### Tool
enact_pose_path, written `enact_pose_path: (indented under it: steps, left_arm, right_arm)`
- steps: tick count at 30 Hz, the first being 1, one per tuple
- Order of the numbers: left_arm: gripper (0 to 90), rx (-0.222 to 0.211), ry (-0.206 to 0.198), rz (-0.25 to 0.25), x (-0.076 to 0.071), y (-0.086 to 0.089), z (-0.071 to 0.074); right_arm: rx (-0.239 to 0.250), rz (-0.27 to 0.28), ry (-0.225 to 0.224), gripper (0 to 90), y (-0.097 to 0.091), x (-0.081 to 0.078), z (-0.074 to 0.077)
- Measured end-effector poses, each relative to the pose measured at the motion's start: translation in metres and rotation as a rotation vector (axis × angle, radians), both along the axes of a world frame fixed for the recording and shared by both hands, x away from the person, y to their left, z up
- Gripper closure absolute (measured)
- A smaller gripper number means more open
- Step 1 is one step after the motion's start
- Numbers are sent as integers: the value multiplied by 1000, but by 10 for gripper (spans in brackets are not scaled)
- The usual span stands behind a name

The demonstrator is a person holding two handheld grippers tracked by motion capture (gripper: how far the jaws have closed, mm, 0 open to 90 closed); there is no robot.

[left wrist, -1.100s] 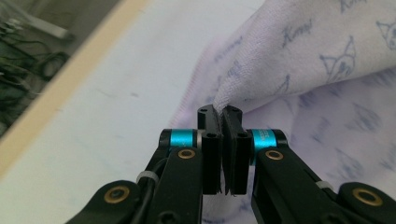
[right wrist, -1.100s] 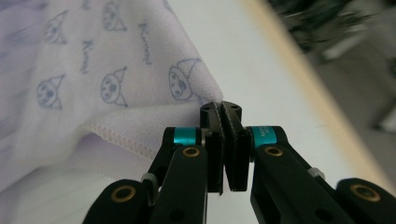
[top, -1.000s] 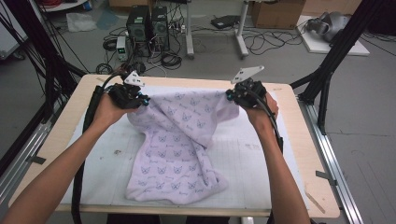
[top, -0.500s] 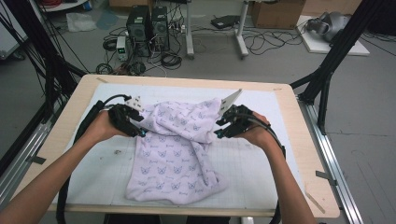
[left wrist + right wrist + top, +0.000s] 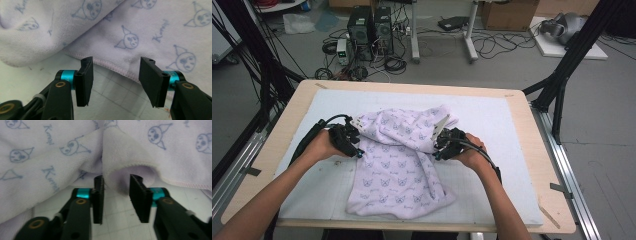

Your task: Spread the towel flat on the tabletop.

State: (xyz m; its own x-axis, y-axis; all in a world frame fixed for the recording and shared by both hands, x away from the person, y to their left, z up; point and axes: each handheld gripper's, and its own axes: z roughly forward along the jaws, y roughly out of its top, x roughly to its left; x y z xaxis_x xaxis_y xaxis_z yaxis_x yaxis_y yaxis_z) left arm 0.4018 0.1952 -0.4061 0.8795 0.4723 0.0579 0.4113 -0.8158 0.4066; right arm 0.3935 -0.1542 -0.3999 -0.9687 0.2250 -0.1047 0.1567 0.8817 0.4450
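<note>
Your towel (image 5: 399, 160) lies crumpled on the white mat (image 5: 492, 120) in the middle of the desk (image 5: 539, 150), its far part bunched into folds and its near part spread flat toward you. Your left claw (image 5: 354, 142) sits at the towel's left edge; in the left gripper view its jaws stand wide apart over the mat, with the stitched hem (image 5: 112, 66) just beyond their tips. Your right claw (image 5: 439, 145) sits at the right edge. Its jaws are also apart, and a soft fold (image 5: 117, 176) seems to hang loosely between them, though touching is hard to judge.
</note>
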Motion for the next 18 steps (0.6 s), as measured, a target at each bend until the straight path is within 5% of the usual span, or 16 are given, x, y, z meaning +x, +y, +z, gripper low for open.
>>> enact_pose_path:
  steps: [2,8,13,18]
  left_arm:
    - [549,10,6,1,1,-2,-2]
    - [843,52,15,-20,-2,-11,-4]
    - [873,55,2,-17,-4,-13,0]
    - [874,-17,-56,8,-9,-3,21]
  right_arm:
    - [-17,7,10,867,4,2,-2]
    - [48,-52,35,878,-4,6,5]
    - [125,-85,37,882,-23,5,18]
    - [210,-145,18,882,-46,2,39]
